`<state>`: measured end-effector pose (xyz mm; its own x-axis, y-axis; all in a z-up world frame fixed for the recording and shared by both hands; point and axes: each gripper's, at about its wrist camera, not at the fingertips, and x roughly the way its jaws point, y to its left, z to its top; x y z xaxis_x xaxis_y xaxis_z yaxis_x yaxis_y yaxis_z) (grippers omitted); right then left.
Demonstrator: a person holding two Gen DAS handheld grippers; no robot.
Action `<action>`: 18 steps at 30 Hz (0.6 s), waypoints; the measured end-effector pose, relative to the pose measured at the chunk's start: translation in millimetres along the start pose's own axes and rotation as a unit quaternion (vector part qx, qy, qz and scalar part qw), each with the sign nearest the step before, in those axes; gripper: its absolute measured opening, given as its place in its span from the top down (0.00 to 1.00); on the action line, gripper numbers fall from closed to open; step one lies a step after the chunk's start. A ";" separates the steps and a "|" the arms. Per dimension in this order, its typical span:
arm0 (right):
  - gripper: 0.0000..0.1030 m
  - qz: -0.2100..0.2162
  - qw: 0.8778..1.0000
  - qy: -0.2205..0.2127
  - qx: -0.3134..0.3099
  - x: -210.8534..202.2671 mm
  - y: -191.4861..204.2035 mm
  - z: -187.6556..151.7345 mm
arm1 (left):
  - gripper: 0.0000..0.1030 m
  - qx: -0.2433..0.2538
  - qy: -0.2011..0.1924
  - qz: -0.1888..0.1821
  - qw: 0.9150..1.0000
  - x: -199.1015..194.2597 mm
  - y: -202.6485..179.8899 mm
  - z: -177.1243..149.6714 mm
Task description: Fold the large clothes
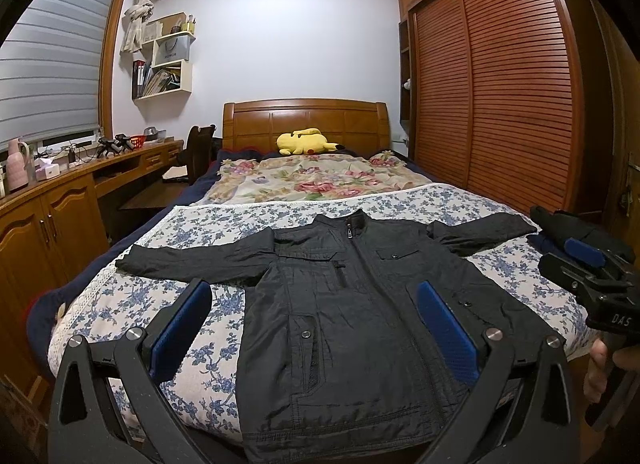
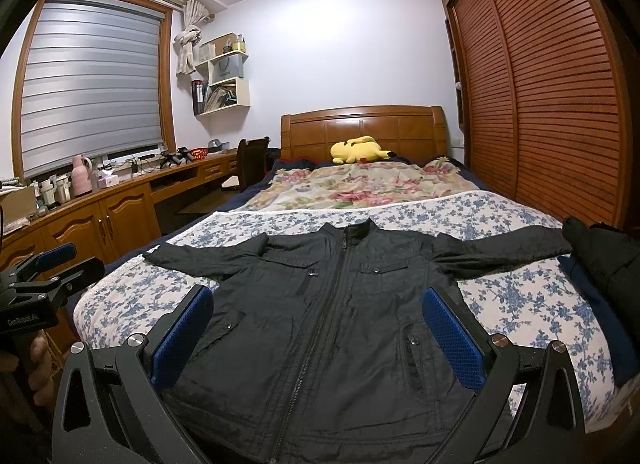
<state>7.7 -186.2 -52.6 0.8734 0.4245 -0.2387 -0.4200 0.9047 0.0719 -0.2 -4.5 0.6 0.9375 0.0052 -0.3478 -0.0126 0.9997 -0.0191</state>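
the bed [image 1: 520, 216] carries a black jacket [image 1: 352, 304] spread flat, zipped, sleeves out, on its blue-flowered sheet, with a dark heap [image 2: 600, 260] beside the jacket's right sleeve. the left hand-held gripper [image 1: 316, 328] and the right hand-held gripper [image 2: 320, 332] both hang over the jacket's hem, fingers spread wide, gripping nothing.

Bare bedspread [image 2: 516, 296] flanks the jacket [image 2: 320, 312]; a dark clothes pile [image 2: 604, 256] crowds its right sleeve.

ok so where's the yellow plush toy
In both views the yellow plush toy lies at the far end of the bed, against the wooden headboard, beyond the black jacket.
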 end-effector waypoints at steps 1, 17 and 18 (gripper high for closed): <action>0.00 0.000 1.000 0.000 0.000 0.1 0.2 0.0 | 0.00 0.001 0.000 0.000 1.000 0.1 -0.4 0.2; 0.00 0.001 1.000 0.001 0.001 0.4 0.2 -0.1 | 0.00 0.001 0.000 0.001 1.000 0.4 -3.0 1.6; 0.00 0.001 1.000 0.002 0.001 0.7 0.4 -0.2 | 0.00 0.001 0.000 0.001 1.000 0.4 -3.2 1.5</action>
<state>8.1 -185.5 -52.9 0.8721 0.4255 -0.2416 -0.4205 0.9042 0.0747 0.8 -7.6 1.9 0.9378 0.0069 -0.3472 -0.0137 0.9998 -0.0172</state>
